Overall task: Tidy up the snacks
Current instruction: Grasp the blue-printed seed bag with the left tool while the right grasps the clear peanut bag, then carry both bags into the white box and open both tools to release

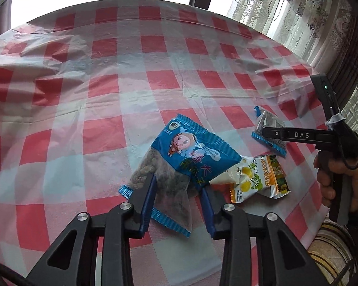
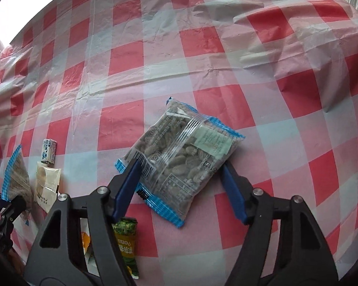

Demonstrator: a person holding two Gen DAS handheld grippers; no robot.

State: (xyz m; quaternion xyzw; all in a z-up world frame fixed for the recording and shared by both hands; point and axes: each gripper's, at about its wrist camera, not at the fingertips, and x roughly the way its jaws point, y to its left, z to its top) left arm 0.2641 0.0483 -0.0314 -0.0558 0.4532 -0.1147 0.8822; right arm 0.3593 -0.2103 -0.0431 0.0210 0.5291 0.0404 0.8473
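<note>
In the left wrist view, my left gripper (image 1: 177, 187) is closed on a blue snack packet (image 1: 183, 162) with a cartoon face, held over the checked tablecloth (image 1: 107, 83). A white and green snack packet (image 1: 255, 178) lies just right of it. My right gripper (image 1: 265, 130) reaches in from the right over a second blue packet (image 1: 267, 124). In the right wrist view, my right gripper (image 2: 181, 171) is open, its blue fingers (image 2: 128, 183) on either side of that clear-backed blue packet (image 2: 179, 157), which lies flat.
In the right wrist view, a green peas packet (image 2: 125, 243), a beige packet (image 2: 46, 186) and a small white wrapped sweet (image 2: 49, 150) lie at the left. The left gripper's packet (image 2: 16, 178) shows at the far left. Curtains (image 1: 298, 12) hang beyond the table's far right edge.
</note>
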